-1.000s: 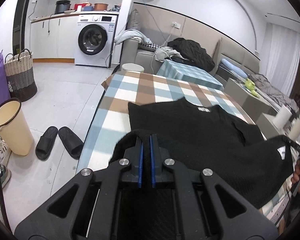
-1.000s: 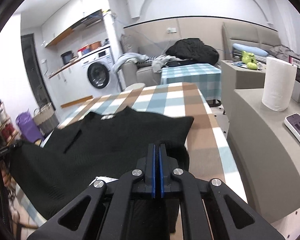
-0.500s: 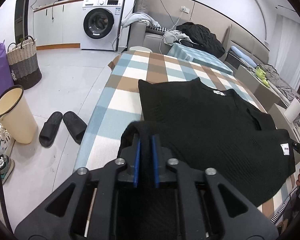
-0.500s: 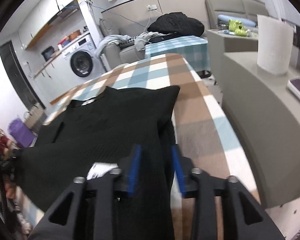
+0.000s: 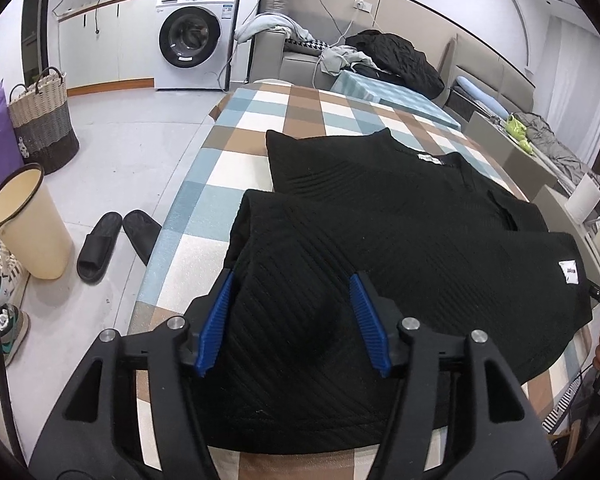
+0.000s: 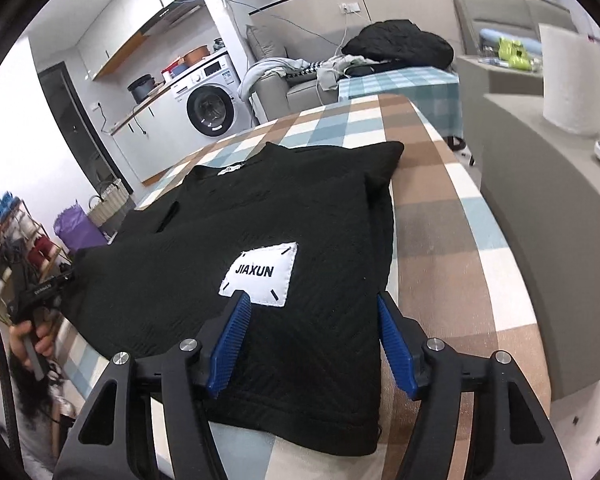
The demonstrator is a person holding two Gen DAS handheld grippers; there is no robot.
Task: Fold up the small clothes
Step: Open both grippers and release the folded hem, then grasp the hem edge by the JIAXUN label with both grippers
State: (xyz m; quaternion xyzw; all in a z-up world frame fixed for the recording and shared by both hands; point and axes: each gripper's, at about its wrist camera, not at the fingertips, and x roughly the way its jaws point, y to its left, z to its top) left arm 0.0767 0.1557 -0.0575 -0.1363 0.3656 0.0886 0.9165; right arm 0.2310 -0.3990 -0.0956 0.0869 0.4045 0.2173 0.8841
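Black ribbed knit top (image 5: 400, 248) lies half-folded at the checked worktop's (image 5: 204, 216) near edge; both hand-held grippers, left (image 5: 290, 320) and right (image 6: 314, 338), are opening, releasing the folded-over hem to settle.

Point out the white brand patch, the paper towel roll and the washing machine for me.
white brand patch (image 6: 261, 273): right wrist view, its middle.
paper towel roll (image 6: 571, 80): right wrist view, its side.
washing machine (image 5: 192, 38): left wrist view, its round door.
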